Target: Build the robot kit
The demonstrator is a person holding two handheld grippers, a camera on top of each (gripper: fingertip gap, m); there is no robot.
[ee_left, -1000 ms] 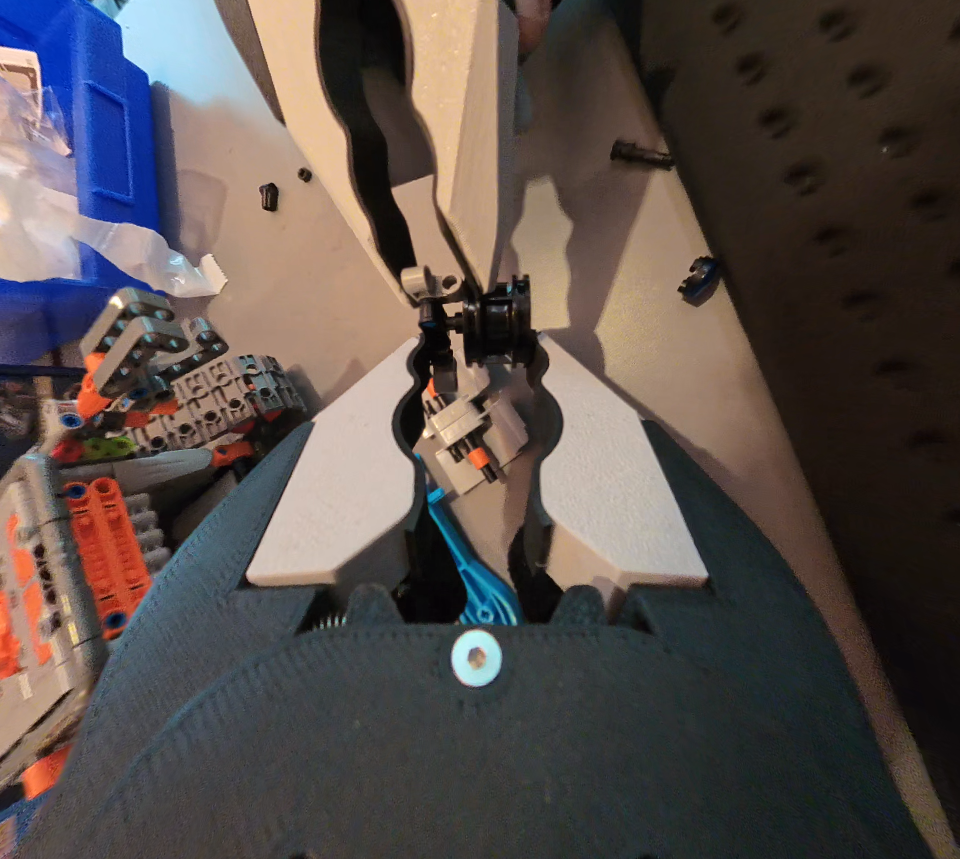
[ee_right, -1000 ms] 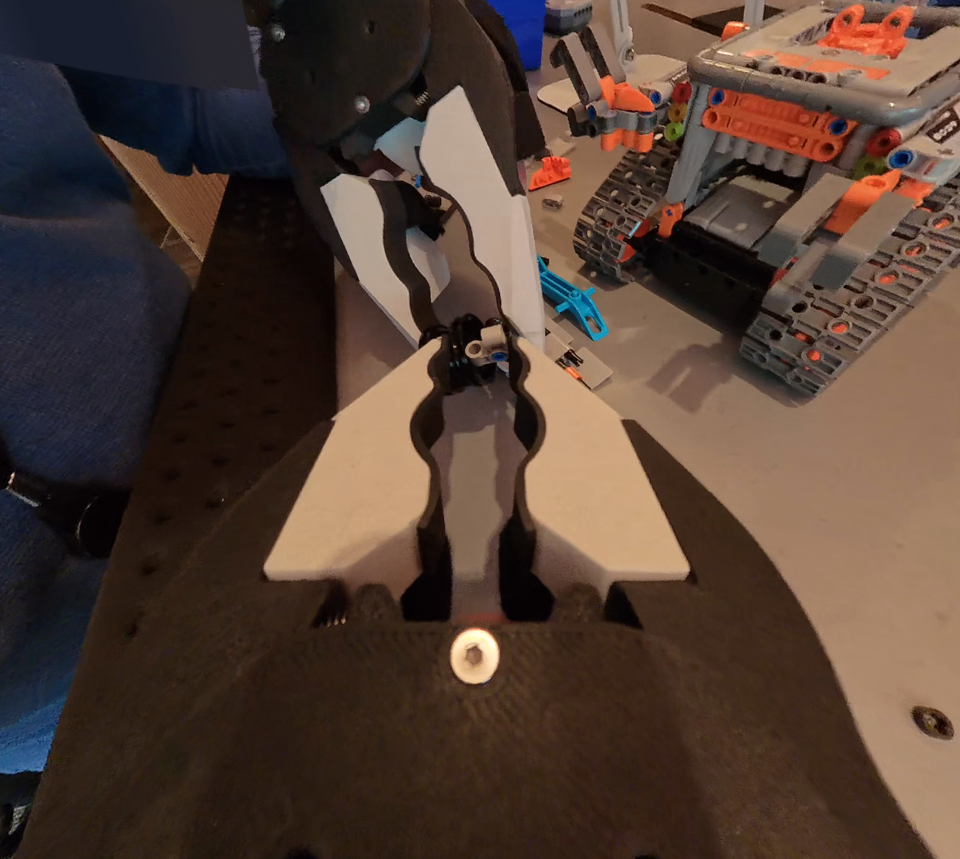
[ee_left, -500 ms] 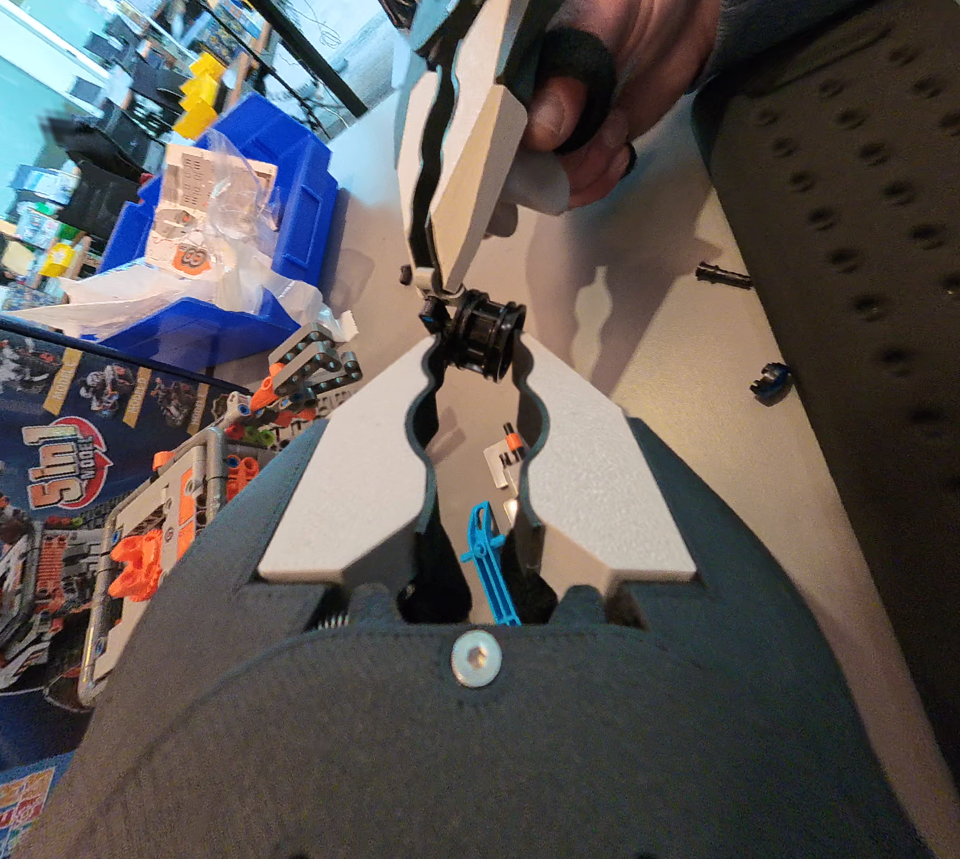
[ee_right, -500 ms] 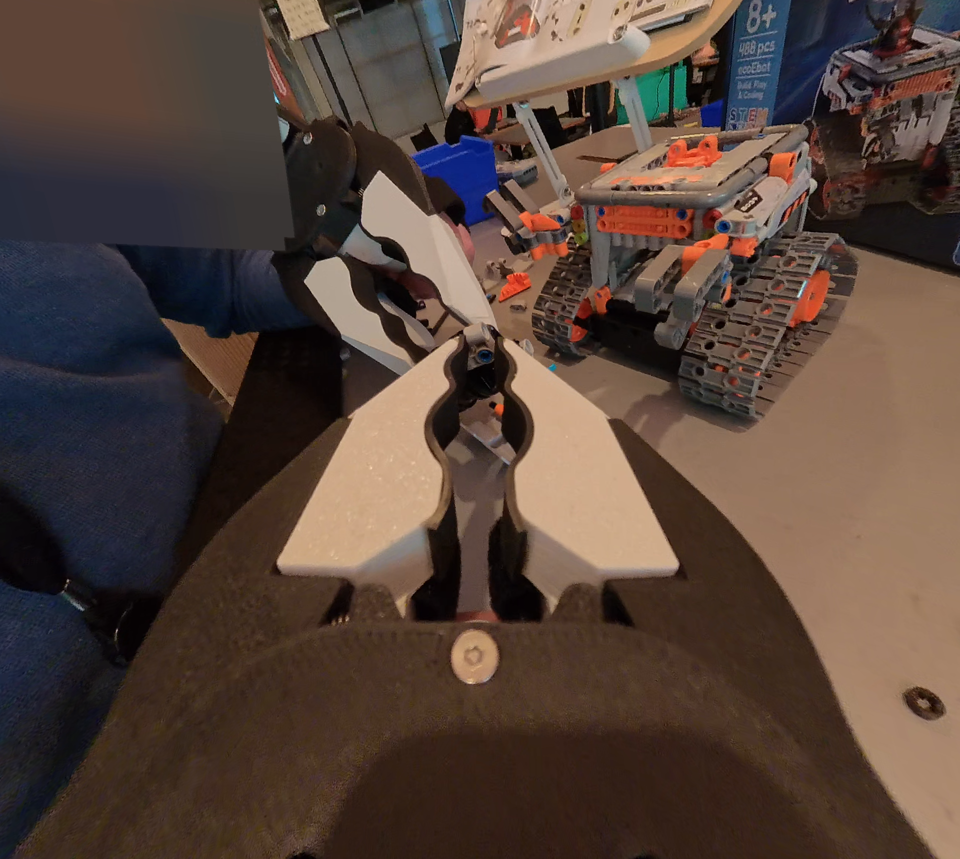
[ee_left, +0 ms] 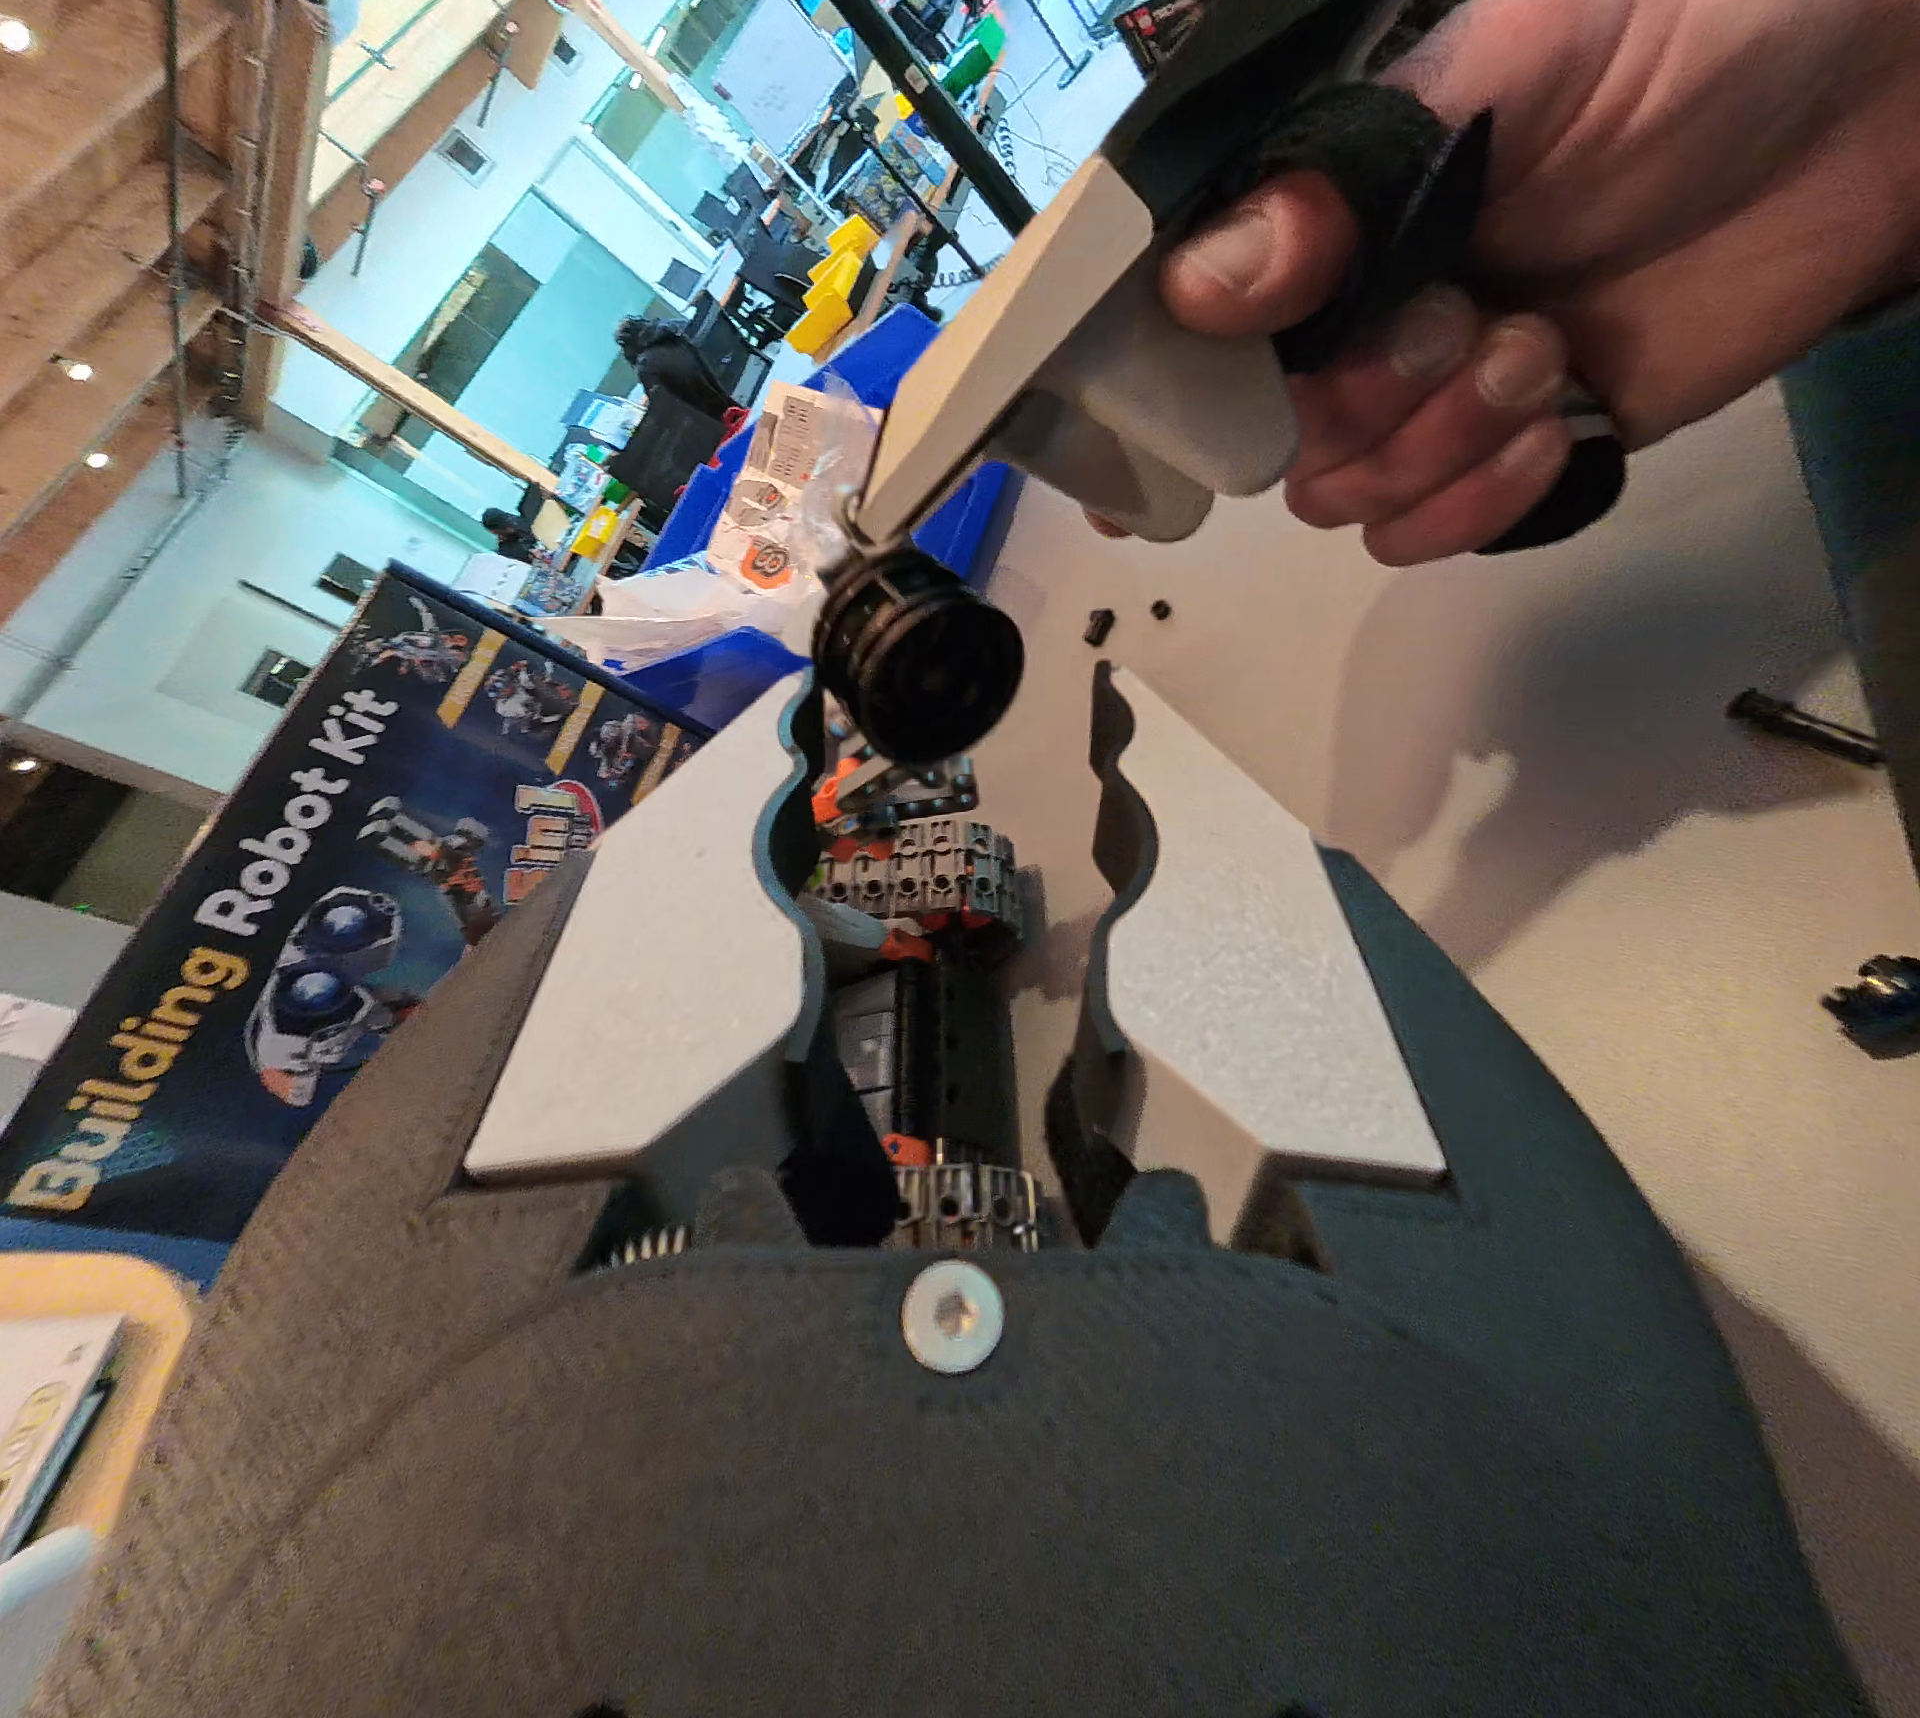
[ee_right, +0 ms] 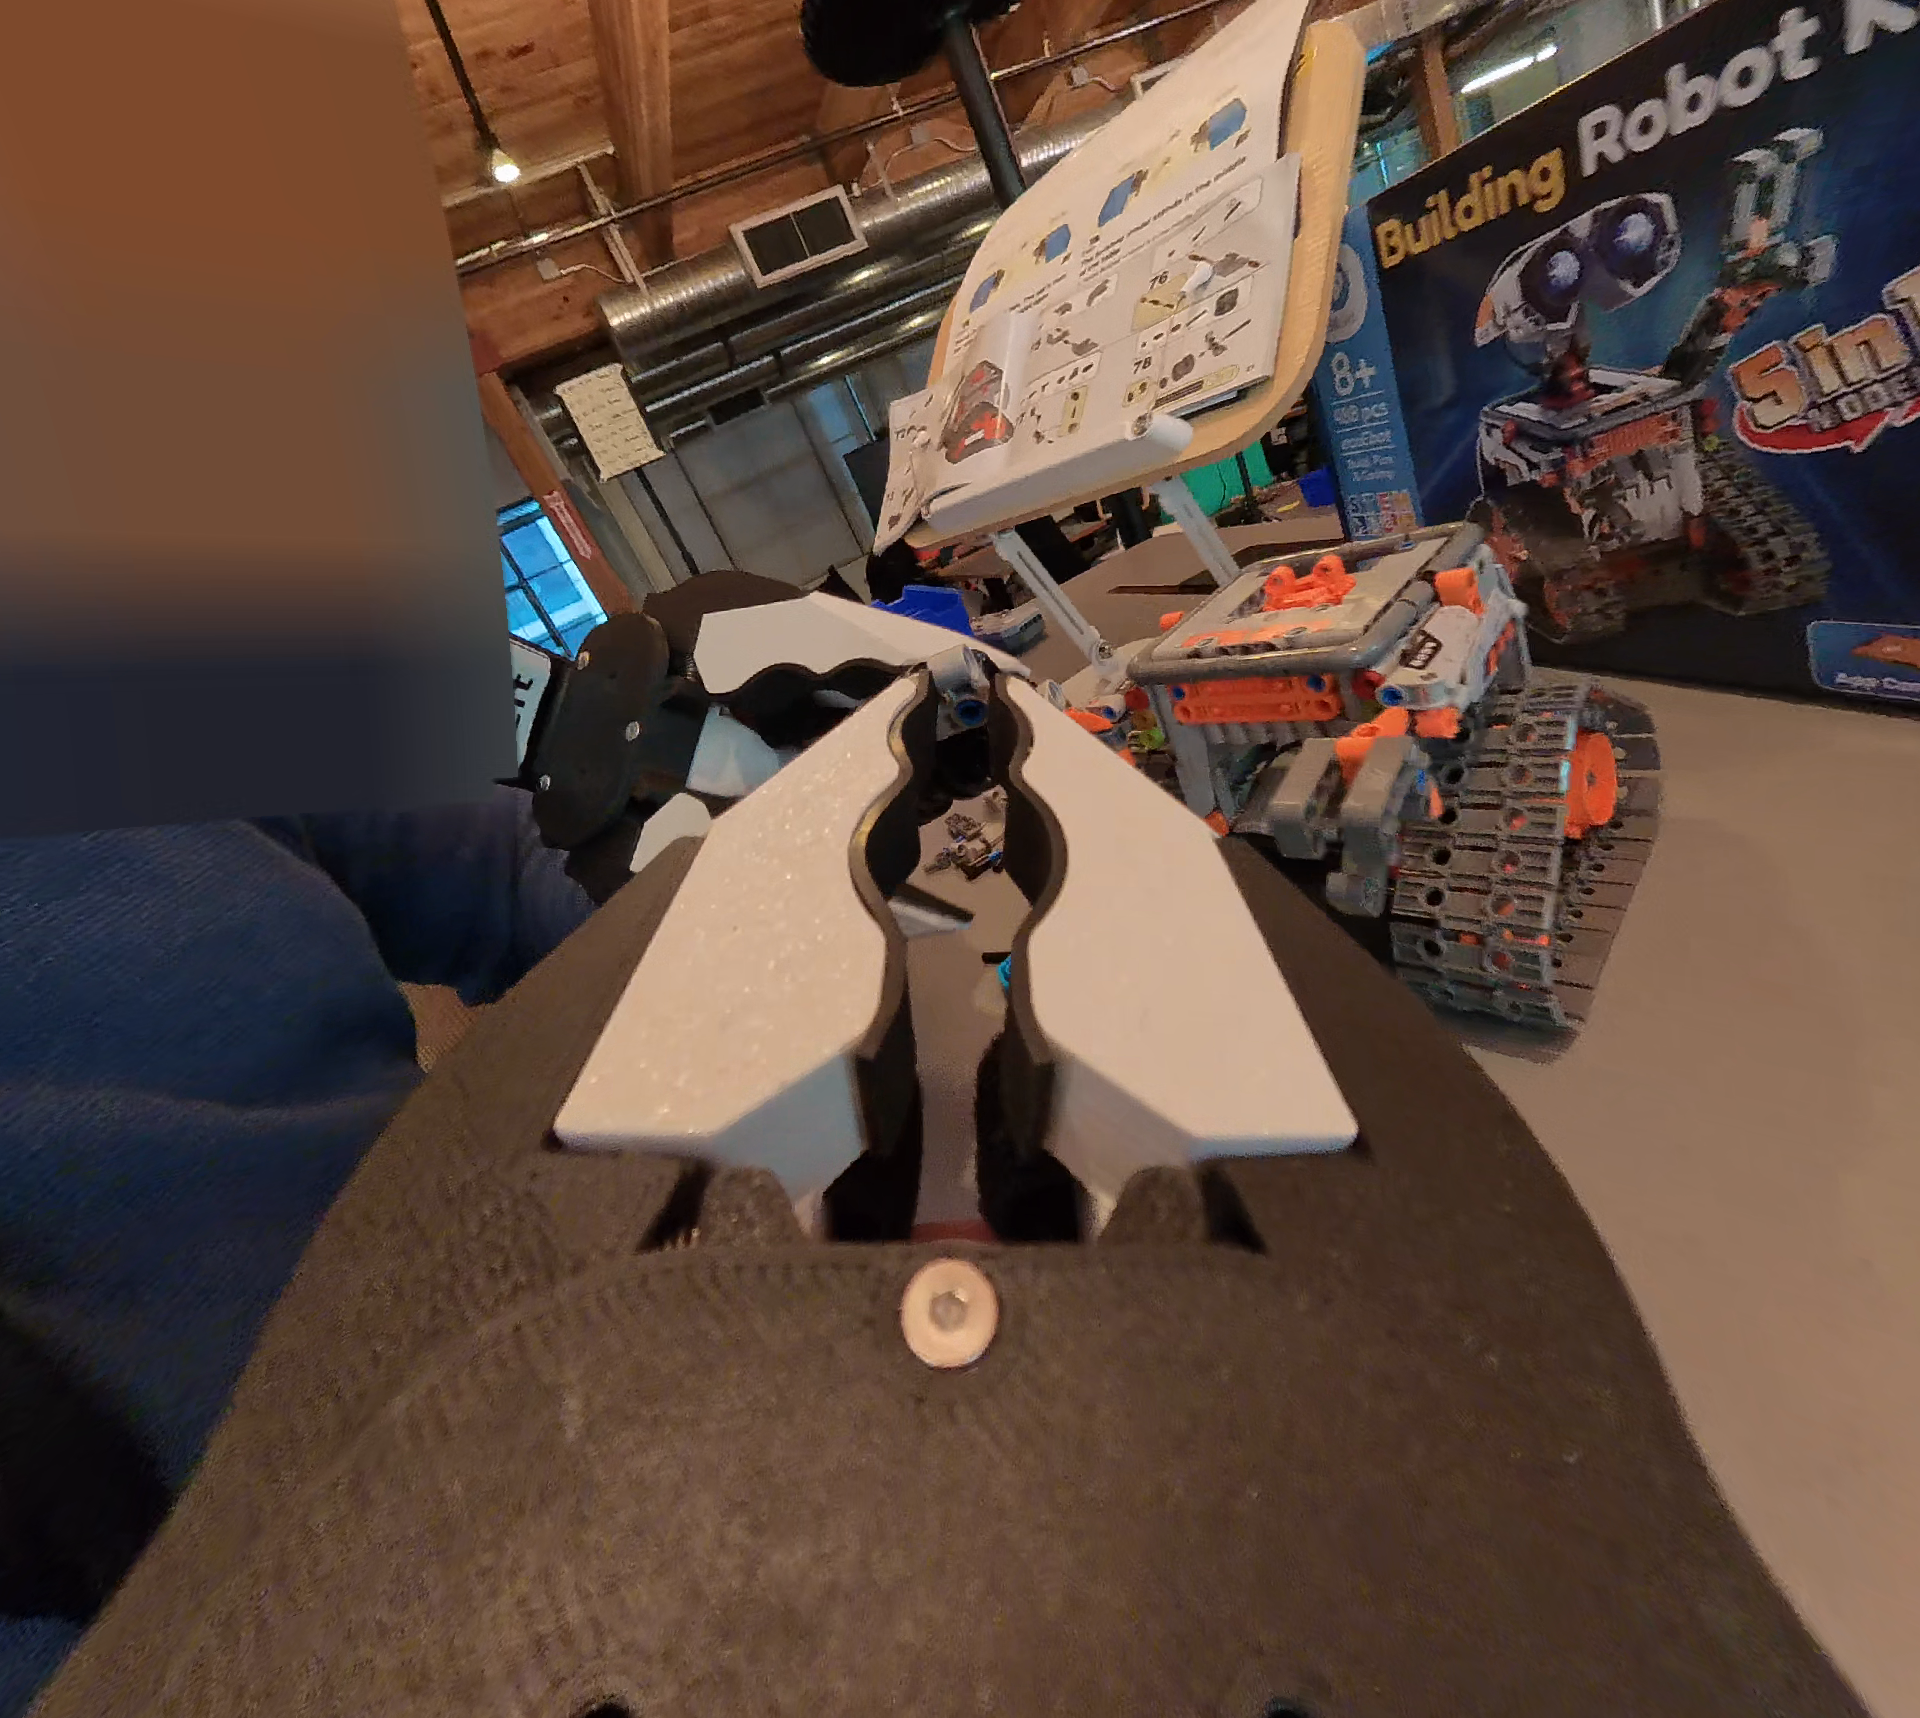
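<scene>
My right gripper (ee_right: 961,704) is shut on a small grey connector with a blue pin (ee_right: 962,669). In the left wrist view that connector carries a black wheel (ee_left: 920,655), which hangs from the right gripper's fingers (ee_left: 997,359), held by a hand (ee_left: 1621,214). My left gripper (ee_left: 956,692) is open, its fingertips either side of the wheel's lower part with a gap on the right; its left tip is very close. The left gripper also shows in the right wrist view (ee_right: 727,692), just behind my right fingertips.
A grey and orange tracked robot model (ee_right: 1403,764) stands on the grey table (ee_right: 1714,1097), seen between my left fingers (ee_left: 914,879). Behind it are a kit box (ee_right: 1662,369), an instruction booklet on a stand (ee_right: 1122,338) and a blue bin (ee_left: 727,660). Small loose parts (ee_left: 1803,718) lie on the table. The grippers are tip to tip, or close to it.
My left gripper has opened and let go of the black wheel. Both grippers have tilted upward. The right gripper still holds the connector with the wheel on it.
</scene>
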